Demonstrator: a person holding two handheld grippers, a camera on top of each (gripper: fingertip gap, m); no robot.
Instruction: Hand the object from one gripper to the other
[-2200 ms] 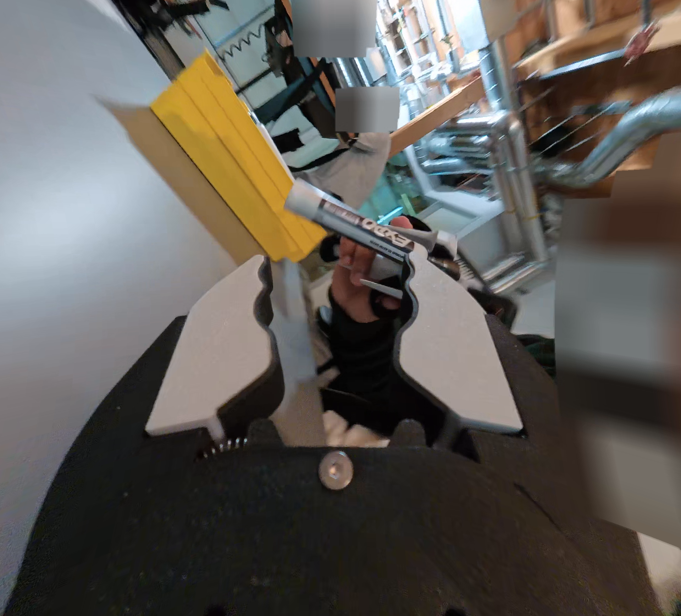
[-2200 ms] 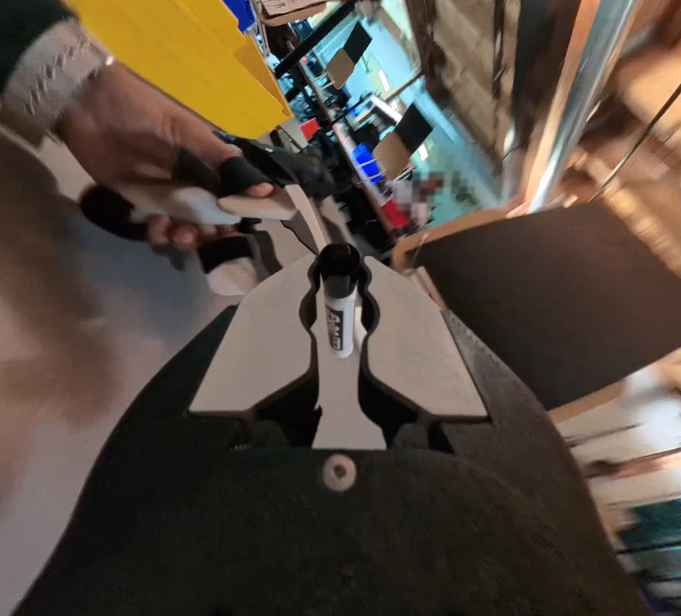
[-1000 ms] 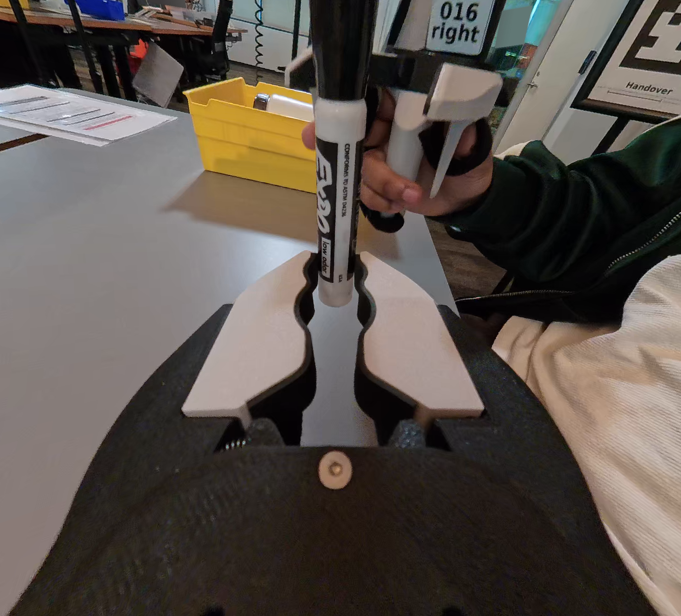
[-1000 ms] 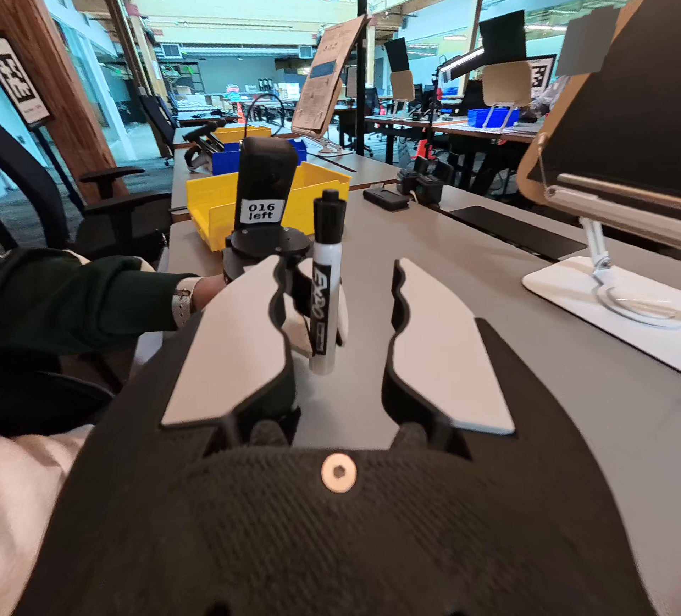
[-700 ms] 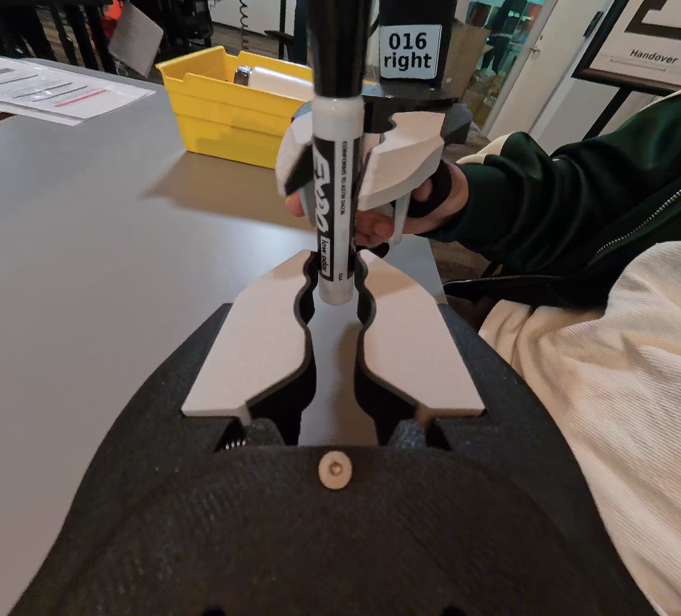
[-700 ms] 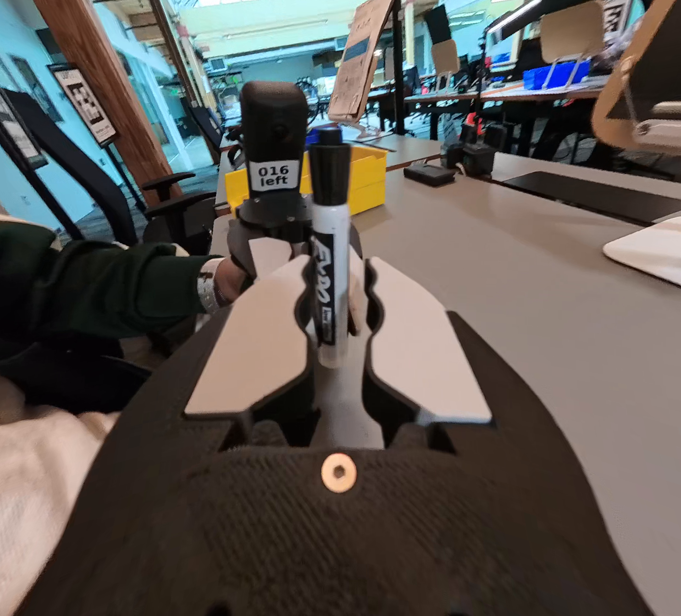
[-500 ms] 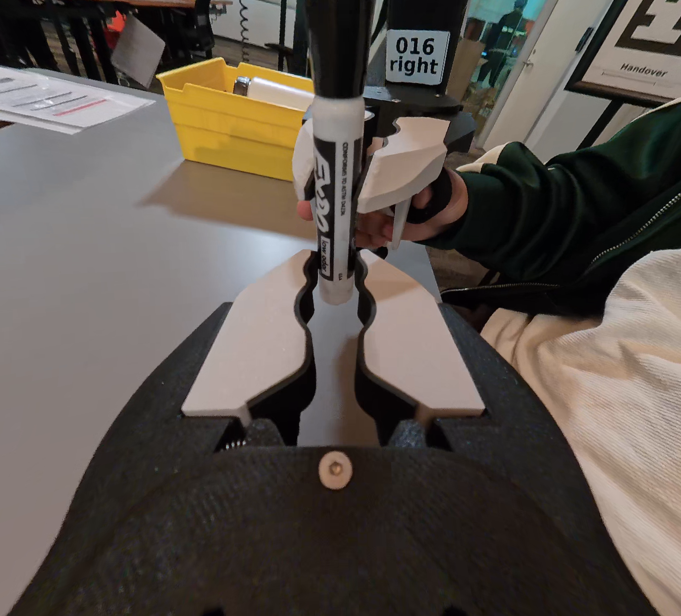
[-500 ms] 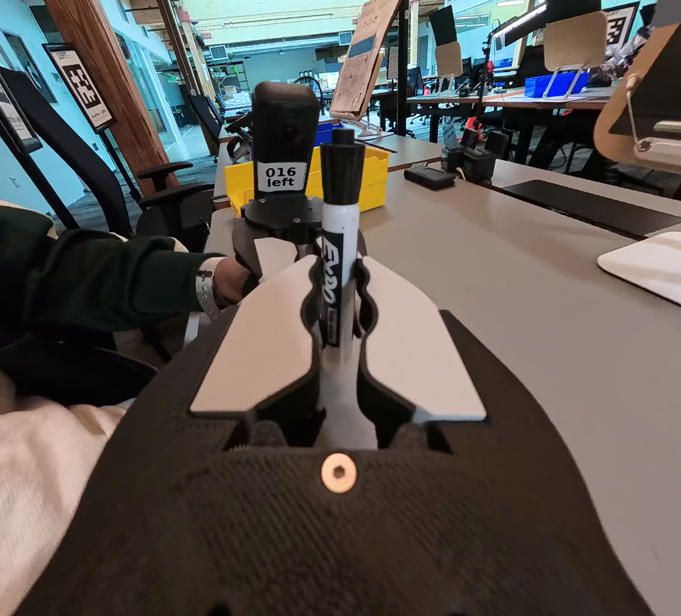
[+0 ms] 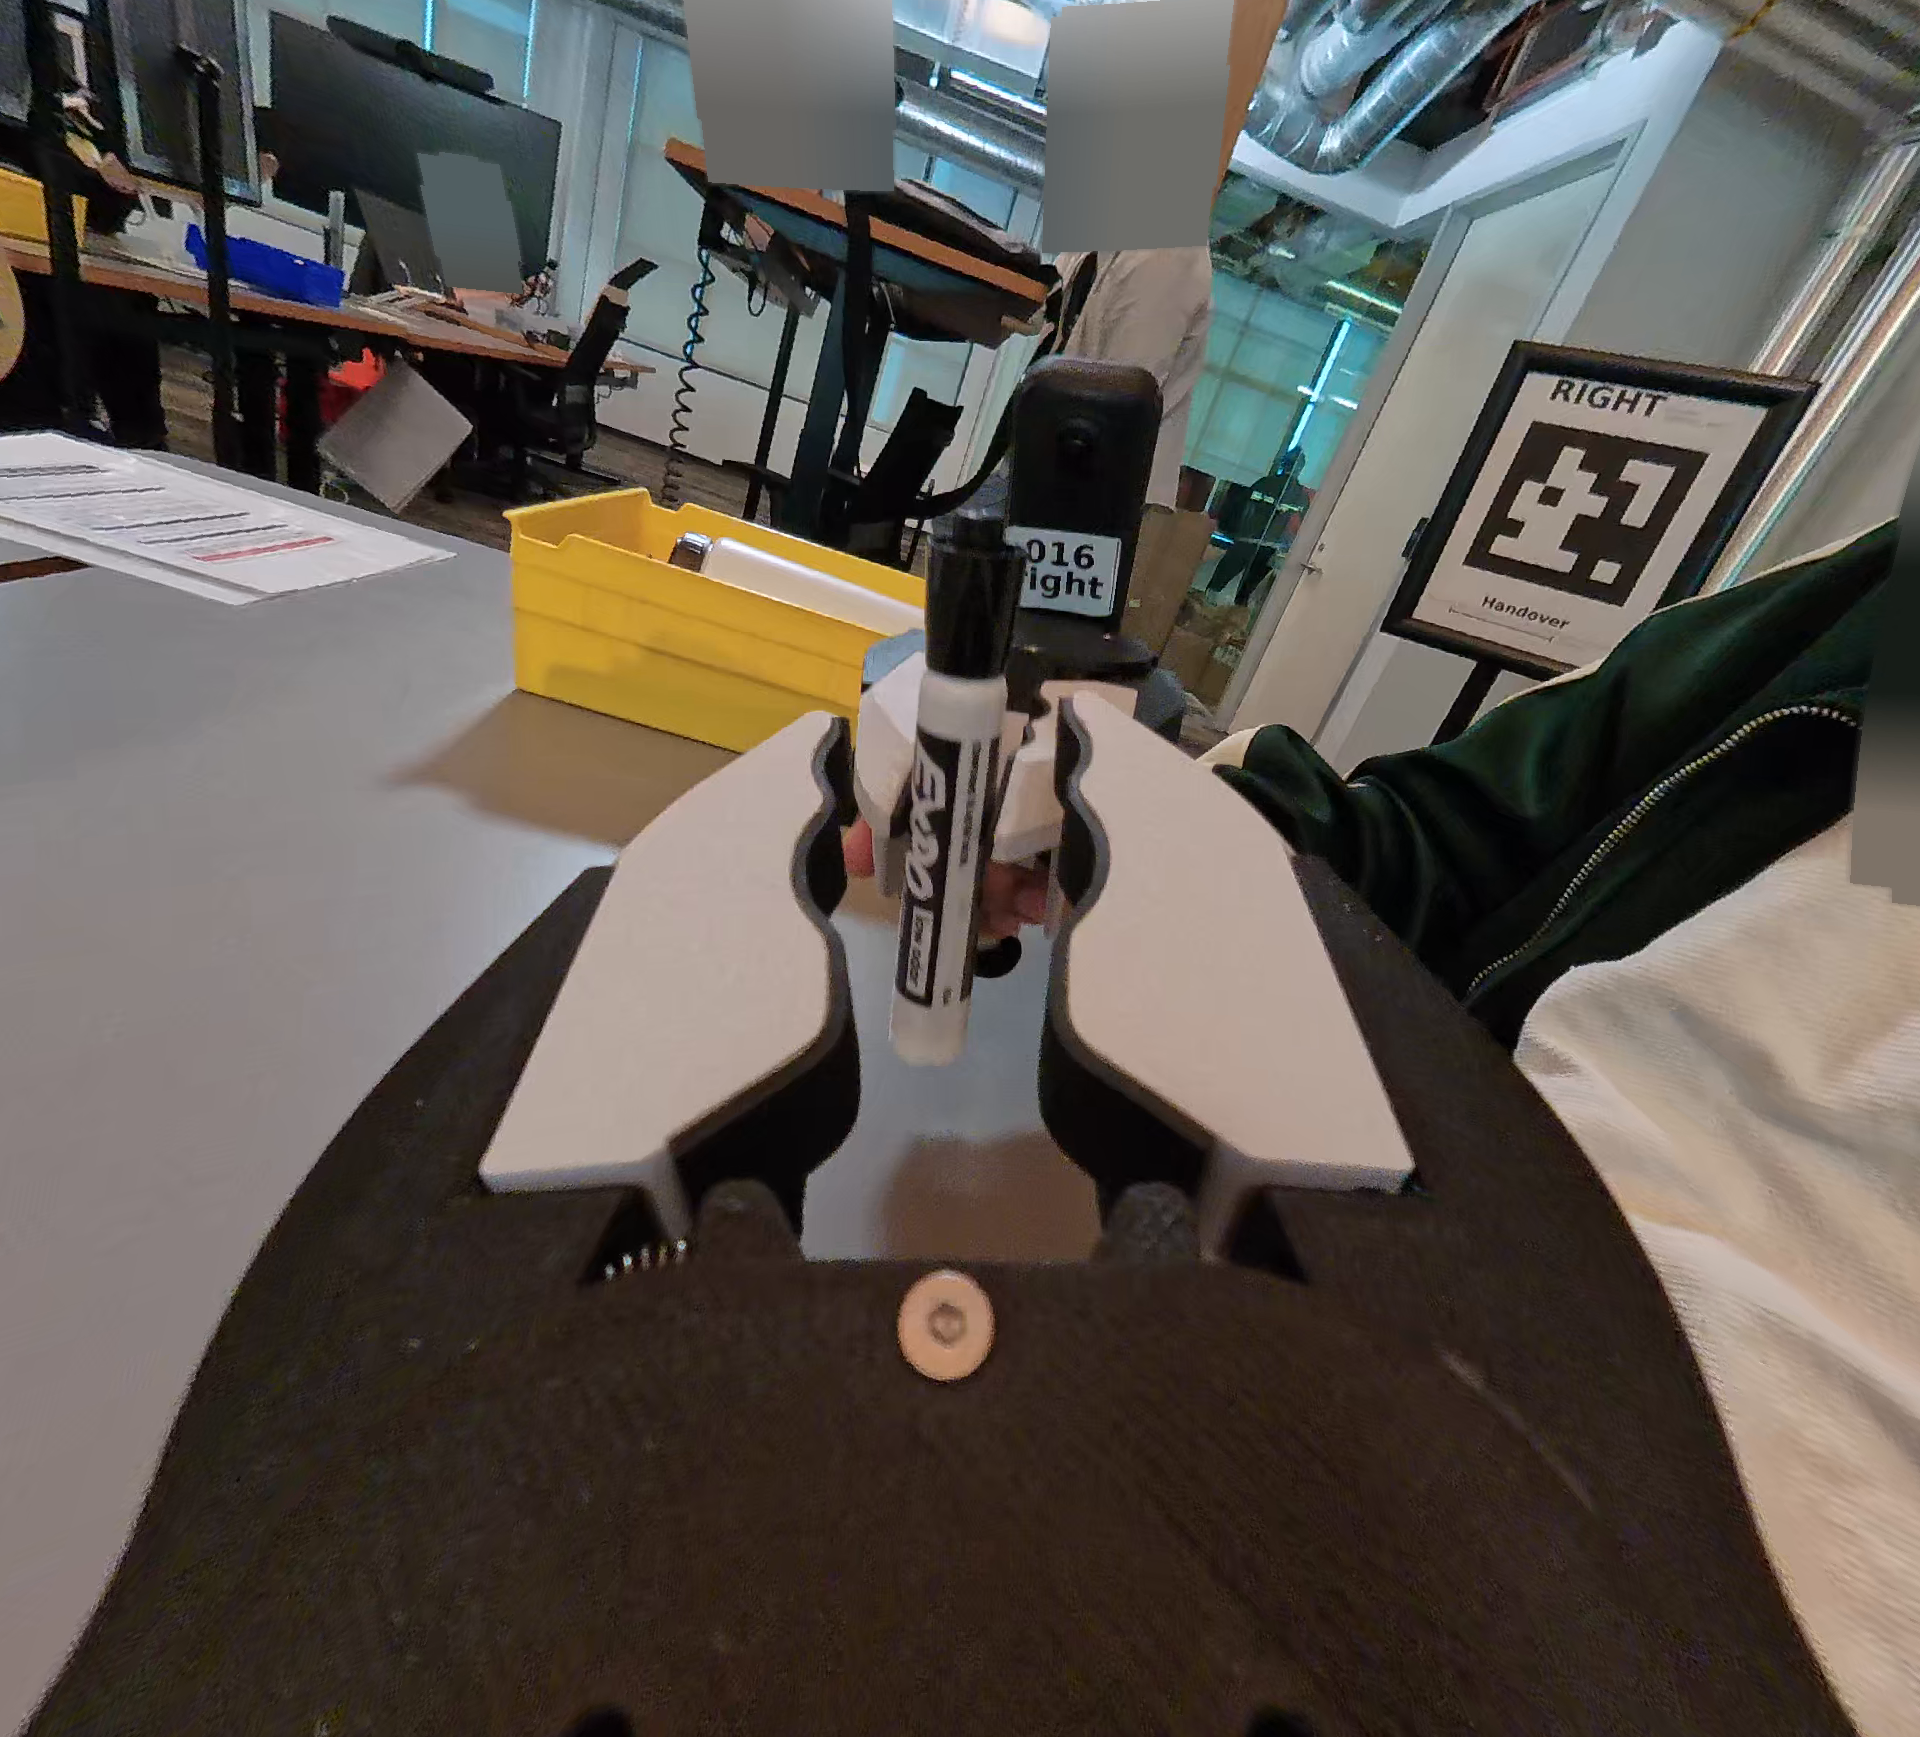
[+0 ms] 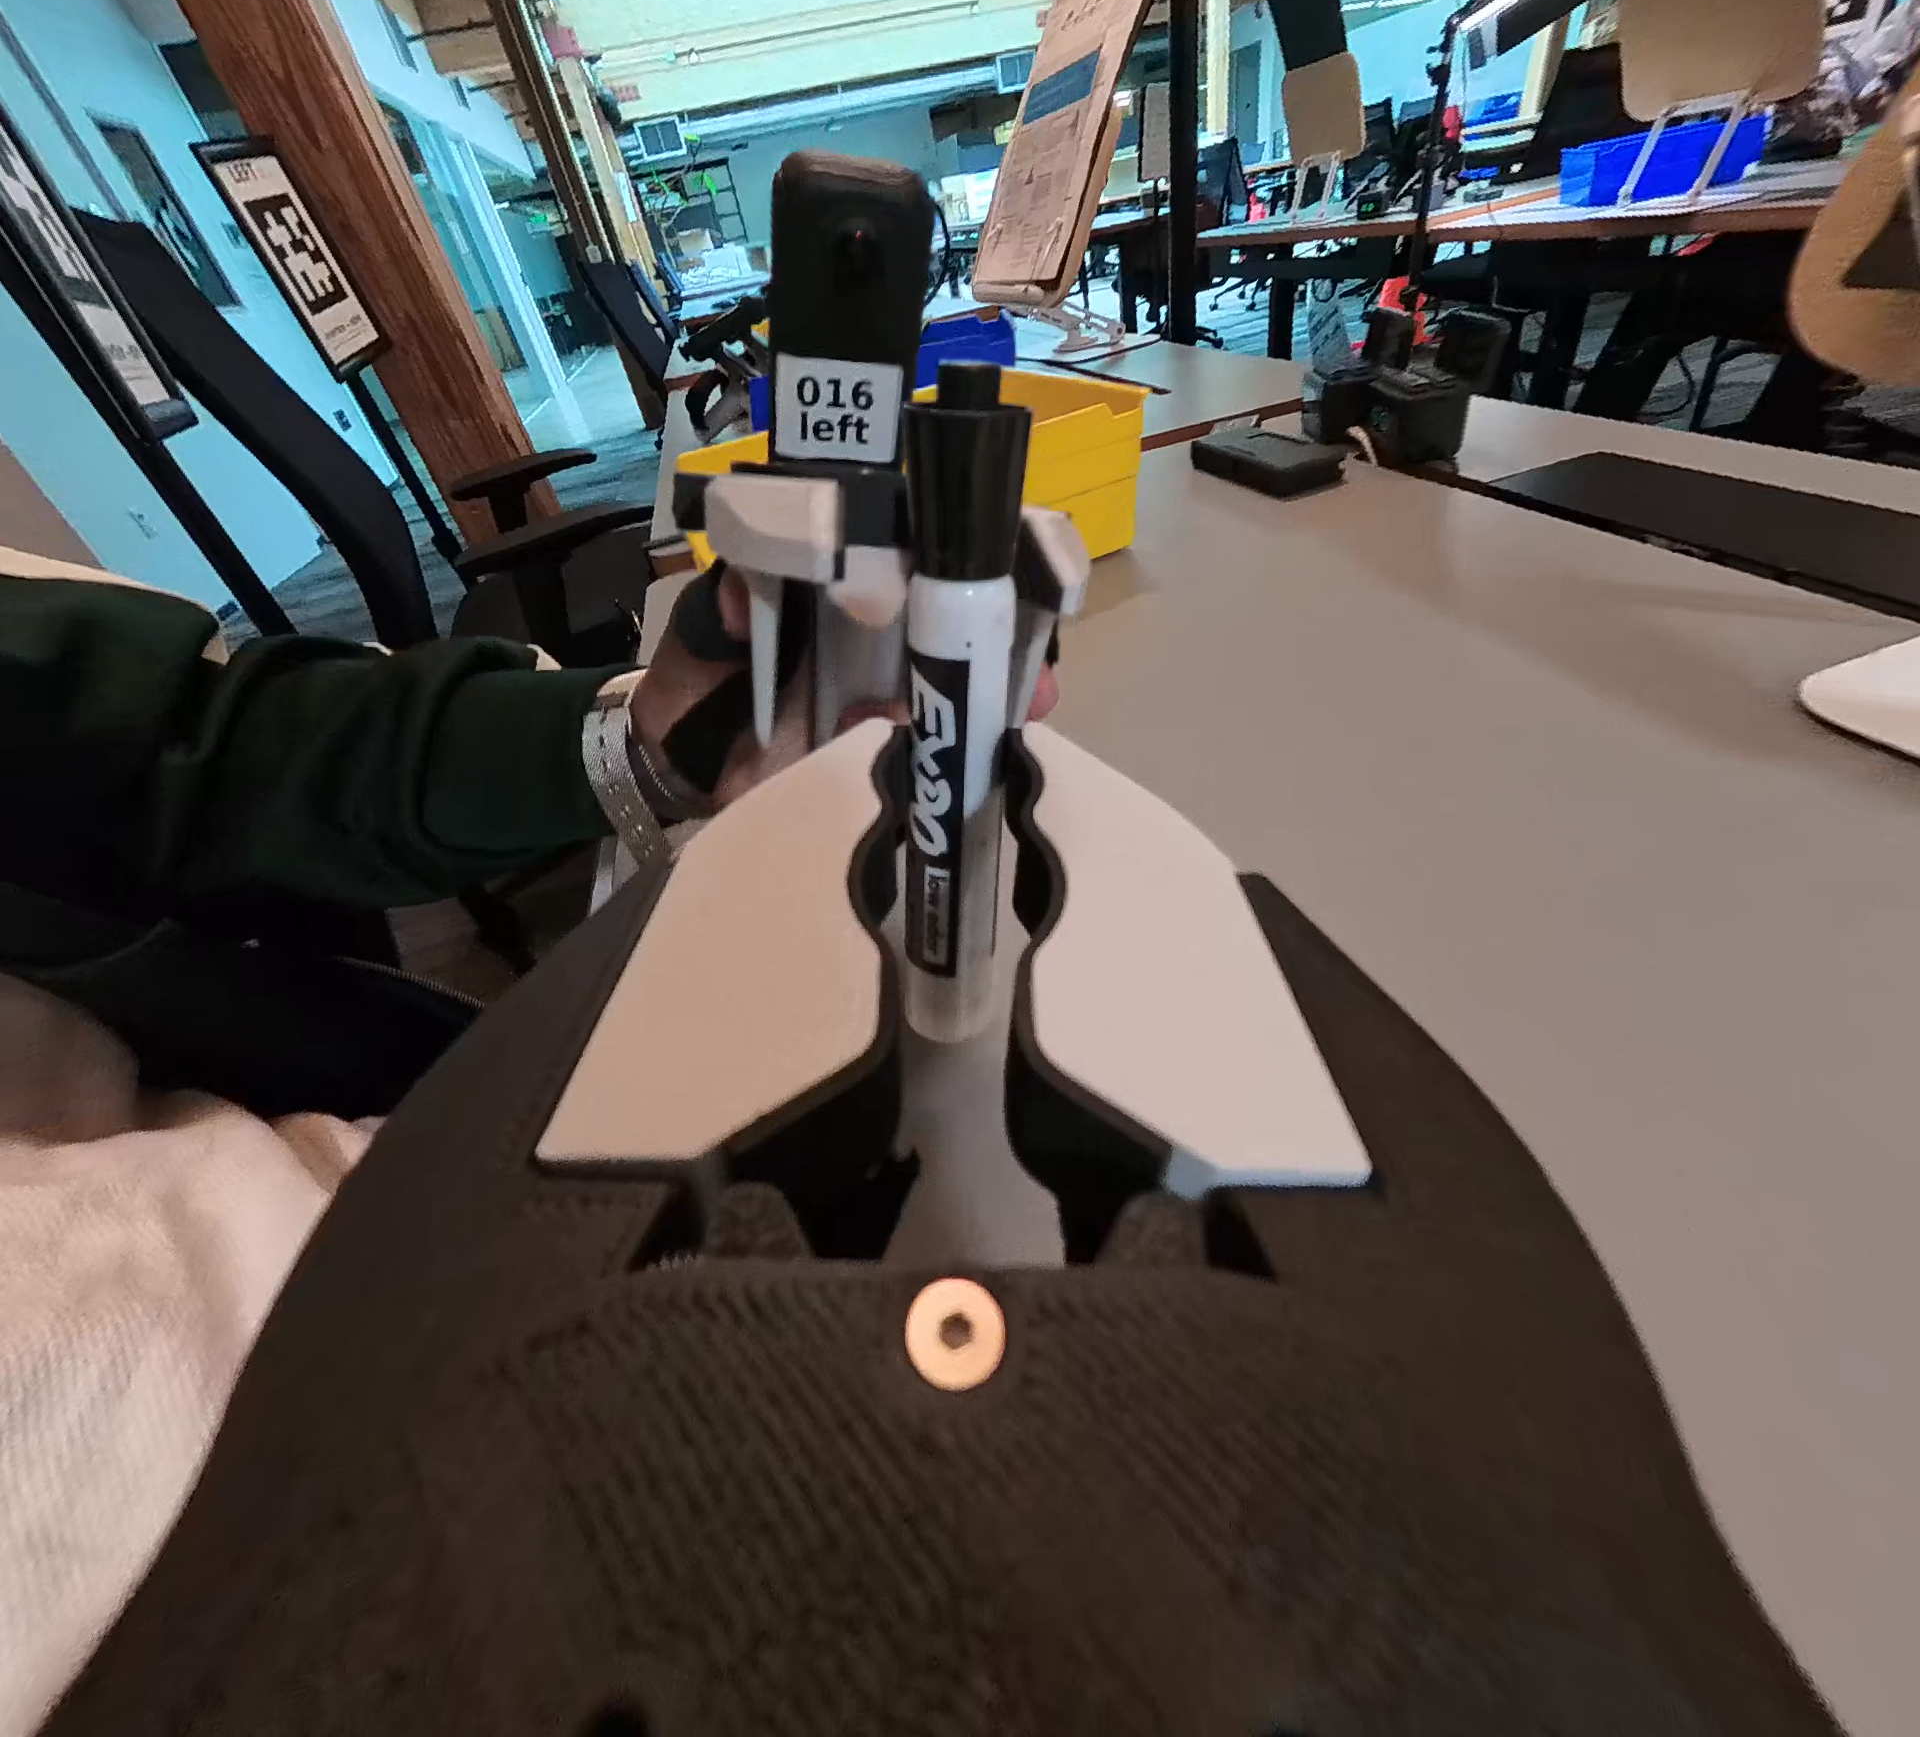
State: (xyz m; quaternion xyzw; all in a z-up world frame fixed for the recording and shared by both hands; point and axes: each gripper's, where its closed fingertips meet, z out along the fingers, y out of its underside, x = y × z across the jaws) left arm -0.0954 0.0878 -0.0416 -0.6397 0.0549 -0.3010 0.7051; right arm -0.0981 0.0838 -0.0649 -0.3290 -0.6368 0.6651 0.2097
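Above grey table (image 9: pixel 260 856), right tool (image 10: pixel 951 814) clamps upright marker (image 10: pixel 961 731); left tool (image 9: pixel 945 814) spread.

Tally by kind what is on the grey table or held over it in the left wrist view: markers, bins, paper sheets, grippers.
Markers: 1, the black-capped marker
Bins: 1, the yellow bin
Paper sheets: 1, the printed sheet
Grippers: 2, the left gripper and the right gripper
Total: 5
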